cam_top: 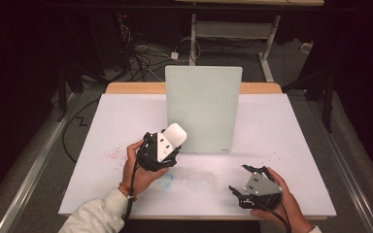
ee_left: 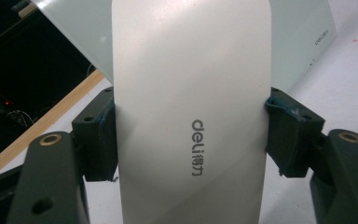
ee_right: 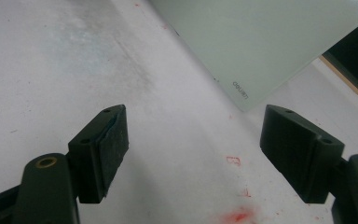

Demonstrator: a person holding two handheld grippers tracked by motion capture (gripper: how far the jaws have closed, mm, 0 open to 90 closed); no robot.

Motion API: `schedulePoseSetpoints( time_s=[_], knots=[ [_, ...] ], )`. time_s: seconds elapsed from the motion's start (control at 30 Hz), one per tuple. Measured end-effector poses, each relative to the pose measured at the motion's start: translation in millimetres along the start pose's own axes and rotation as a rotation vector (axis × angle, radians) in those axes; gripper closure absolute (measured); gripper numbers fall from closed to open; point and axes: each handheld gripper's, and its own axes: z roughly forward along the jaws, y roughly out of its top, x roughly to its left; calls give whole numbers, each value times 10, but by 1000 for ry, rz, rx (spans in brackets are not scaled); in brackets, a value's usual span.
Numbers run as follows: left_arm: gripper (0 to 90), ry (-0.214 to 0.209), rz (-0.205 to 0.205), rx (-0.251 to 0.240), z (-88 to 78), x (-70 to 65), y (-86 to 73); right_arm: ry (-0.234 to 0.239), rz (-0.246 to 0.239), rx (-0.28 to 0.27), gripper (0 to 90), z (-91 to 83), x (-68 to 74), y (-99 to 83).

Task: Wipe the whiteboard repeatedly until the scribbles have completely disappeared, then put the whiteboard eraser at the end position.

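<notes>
A white rounded-rectangle plastic eraser (ee_left: pixel 191 112) marked "deli" is clamped across its width between the jaws of the left gripper (cam_top: pixel 161 148), held just in front of the upright pale-green glass board (cam_top: pixel 204 109) near the counter's (cam_top: pixel 291 145) middle. Pickup is judged done; wiping remains: red smudges (ee_right: pixel 237 215) are seen on the counter. The right gripper (cam_top: pixel 245 183) is held near the front edge, jaws apart, nothing gripped.

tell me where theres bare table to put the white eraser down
Bare patches: the far left of the table beside the upright whiteboard, and the far right past it. Crowded: the near middle, where the left gripper holds the eraser and the right gripper rests.
</notes>
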Motion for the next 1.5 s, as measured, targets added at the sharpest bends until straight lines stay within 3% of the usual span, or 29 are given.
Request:
schedulePoseSetpoints(
  time_s=[0.17, 0.33, 0.73, 1.07, 1.2, 1.5],
  knots=[
    [291, -27, 3, 7, -48, 34, -42, -5, 6, 0, 240, -3, -12, -2],
    [291, -70, 39, 21, -83, 13, -79, -13, 16, -1, 240, -6, -29, -3],
    [291, -213, 99, 42, -152, -64, -100, -18, 23, 5, 240, 5, -52, -9],
    [291, -337, 185, 90, -96, -220, -65, -22, 25, 4, 240, -3, -65, -15],
    [290, -373, 238, 126, -56, -296, -48, -22, 28, 3, 240, -11, -65, -19],
    [290, -500, 344, 183, 58, -478, 65, -12, 19, 3, 240, 12, -53, -18]
  ],
)
